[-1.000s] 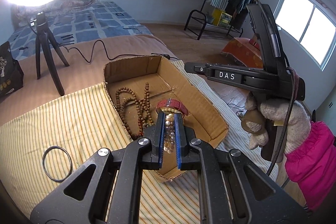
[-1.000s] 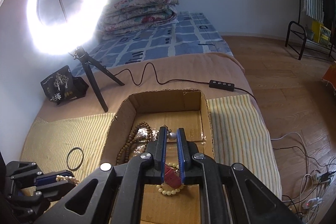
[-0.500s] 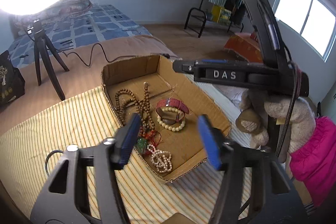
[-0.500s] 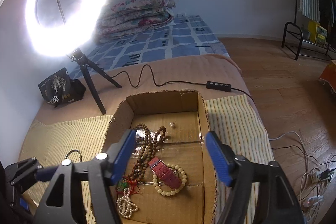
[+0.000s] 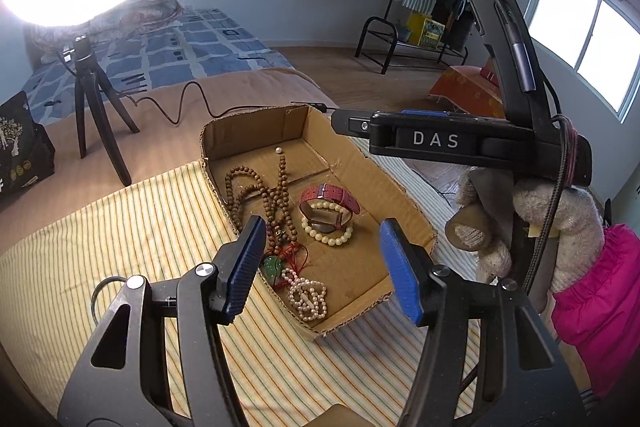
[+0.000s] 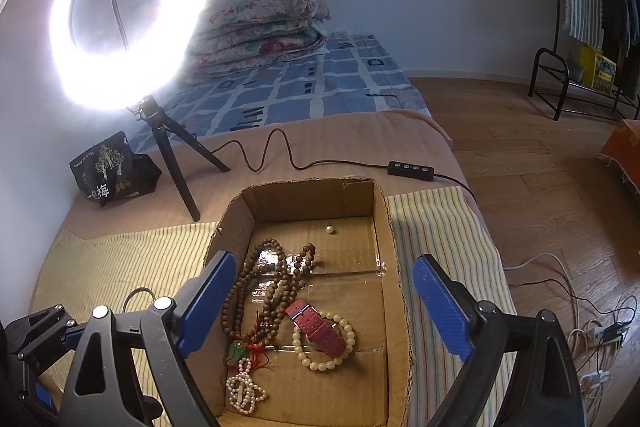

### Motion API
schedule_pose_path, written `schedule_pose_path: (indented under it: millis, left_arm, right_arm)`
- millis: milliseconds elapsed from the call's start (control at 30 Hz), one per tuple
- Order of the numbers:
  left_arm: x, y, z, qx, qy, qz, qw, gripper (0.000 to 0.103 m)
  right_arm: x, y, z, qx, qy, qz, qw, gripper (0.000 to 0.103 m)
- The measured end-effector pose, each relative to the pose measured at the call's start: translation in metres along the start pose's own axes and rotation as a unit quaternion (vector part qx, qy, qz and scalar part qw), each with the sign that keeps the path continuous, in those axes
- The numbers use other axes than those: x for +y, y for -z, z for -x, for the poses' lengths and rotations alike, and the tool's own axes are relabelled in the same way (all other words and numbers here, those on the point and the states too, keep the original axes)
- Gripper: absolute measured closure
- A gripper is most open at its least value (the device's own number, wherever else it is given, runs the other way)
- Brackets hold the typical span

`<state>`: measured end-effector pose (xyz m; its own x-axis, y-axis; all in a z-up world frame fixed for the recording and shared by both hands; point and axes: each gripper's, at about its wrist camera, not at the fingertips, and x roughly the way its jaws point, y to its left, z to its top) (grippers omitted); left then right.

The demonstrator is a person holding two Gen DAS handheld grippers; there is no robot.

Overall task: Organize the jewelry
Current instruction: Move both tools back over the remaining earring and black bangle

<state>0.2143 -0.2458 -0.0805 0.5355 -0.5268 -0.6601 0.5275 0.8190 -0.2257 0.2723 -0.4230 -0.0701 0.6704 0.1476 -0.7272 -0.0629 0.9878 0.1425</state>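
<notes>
Striped cloth [image 5: 120, 227] covers the bed under a cardboard box [image 5: 400, 195] at the left view's centre. Left gripper [image 5: 322, 267] gapes partway, holding nothing, above a pearl bracelet [image 5: 308, 297] lying inside. Right view: right gripper [image 6: 324, 307], jaws widening and empty, hangs over the watch [image 6: 320, 327] at lower centre.

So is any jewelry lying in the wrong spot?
Yes. A thin dark metal ring lies outside on the yellow striped cloth, while everything else sits in the brown cardboard box. One loose white pearl rests alone at its far end.
</notes>
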Motion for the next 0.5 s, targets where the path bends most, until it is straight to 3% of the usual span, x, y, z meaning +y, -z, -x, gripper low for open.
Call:
schedule_pose_path:
  millis: [400,500]
  left_arm:
    - [0.007,0.005,0.04,-0.015,-0.015,0.005,0.9998,0.042]
    - [0.014,0.008,0.054,-0.019,-0.018,0.009,0.9996,0.042]
  right_arm:
    - [0.018,-0.002,0.032,-0.015,0.0,-0.005,1.0,0.01]
    - [0.026,-0.002,0.042,-0.025,-0.004,-0.006,1.0,0.003]
